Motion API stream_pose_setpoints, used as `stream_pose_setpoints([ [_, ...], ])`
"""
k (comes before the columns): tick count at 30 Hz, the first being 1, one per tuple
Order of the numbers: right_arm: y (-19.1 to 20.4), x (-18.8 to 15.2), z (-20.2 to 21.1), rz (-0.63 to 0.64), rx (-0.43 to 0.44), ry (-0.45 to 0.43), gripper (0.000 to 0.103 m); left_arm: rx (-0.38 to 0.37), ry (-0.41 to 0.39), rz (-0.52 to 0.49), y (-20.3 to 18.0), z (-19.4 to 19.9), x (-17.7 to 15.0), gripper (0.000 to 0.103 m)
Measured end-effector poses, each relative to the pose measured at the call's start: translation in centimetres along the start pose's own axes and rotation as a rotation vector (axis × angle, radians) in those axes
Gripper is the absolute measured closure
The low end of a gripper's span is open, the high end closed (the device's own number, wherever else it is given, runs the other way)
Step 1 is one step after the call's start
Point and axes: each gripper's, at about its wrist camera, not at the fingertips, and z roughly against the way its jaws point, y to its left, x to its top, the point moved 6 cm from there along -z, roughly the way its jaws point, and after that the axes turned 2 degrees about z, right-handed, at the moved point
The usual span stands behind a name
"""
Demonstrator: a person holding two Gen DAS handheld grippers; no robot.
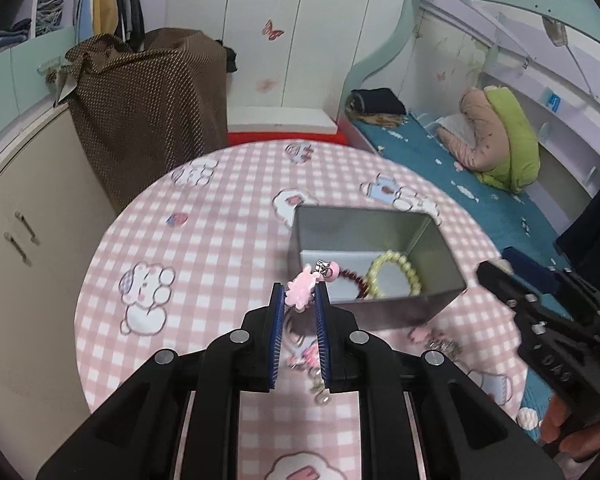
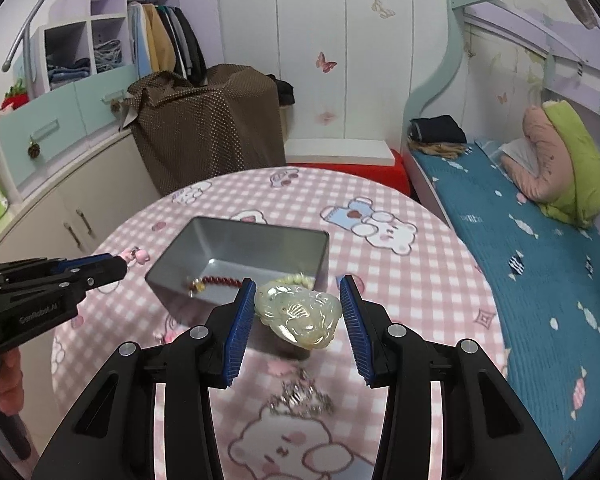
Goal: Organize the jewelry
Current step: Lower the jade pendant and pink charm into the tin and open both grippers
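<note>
My left gripper (image 1: 299,295) is shut on a pink charm (image 1: 300,288) with a small metal clasp, held just in front of the grey metal tin (image 1: 432,304). The tin holds a pale green bead bracelet (image 1: 396,276) and a dark red bead bracelet (image 1: 352,280). In the right wrist view my right gripper (image 2: 298,290) holds a pale green jade pendant (image 2: 300,314) between its blue pads (image 2: 240,320), near the tin's (image 2: 236,236) front wall. The pendant touches the left pad; a small gap shows at the right pad. The left gripper (image 2: 118,266) shows at the left with the charm (image 2: 136,256).
A silver crown-like piece (image 2: 300,398) lies on the pink checked tablecloth (image 2: 400,280) below my right gripper. More small pink and silver pieces (image 1: 436,340) lie near the tin. A bed (image 2: 540,260) is to the right, a cabinet (image 2: 60,208) to the left.
</note>
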Motion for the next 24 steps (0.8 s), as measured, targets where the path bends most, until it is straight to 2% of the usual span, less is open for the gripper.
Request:
stream_pose_setpoints([
  [5, 0.5, 0.9, -1.3, 0.004, 0.014, 0.005, 0.060, -0.013, -0.004, -0.010, -1.0, -0.5, 1.0, 0.089],
  [17, 1.4, 1.5, -4.1, 0.011, 0.045, 0.043, 0.060, -0.017, 0.053, -0.018, -1.8, -3.5, 1.3, 0.089],
  [19, 1.3, 1.6, -4.1, 0.011, 0.046, 0.039, 0.058, -0.009, 0.054, -0.018, -1.8, -3.7, 1.3, 0.088],
  [20, 1.2, 1.8, -4.0, 0.009, 0.038, 0.037, 0.051, 0.001, 0.055, -0.018, -1.7, -3.7, 1.3, 0.087],
  [21, 1.0, 1.9, -3.8, 0.003, 0.028, 0.037, 0.044, 0.012, 0.059, -0.017, -1.5, -3.8, 1.4, 0.082],
  [22, 0.8, 2.0, -3.6, -0.004, 0.017, 0.026, 0.033, 0.020, 0.058, -0.011, -1.4, -3.7, 1.4, 0.065],
  [23, 0.6, 2.2, -3.3, -0.006, 0.007, 0.012, 0.032, 0.026, 0.049, -0.005, -1.3, -3.6, 1.4, 0.054],
  [24, 0.4, 2.3, -3.0, -0.005, -0.002, 0.005, 0.032, 0.032, 0.042, -0.002, -1.2, -3.5, 1.5, 0.053],
])
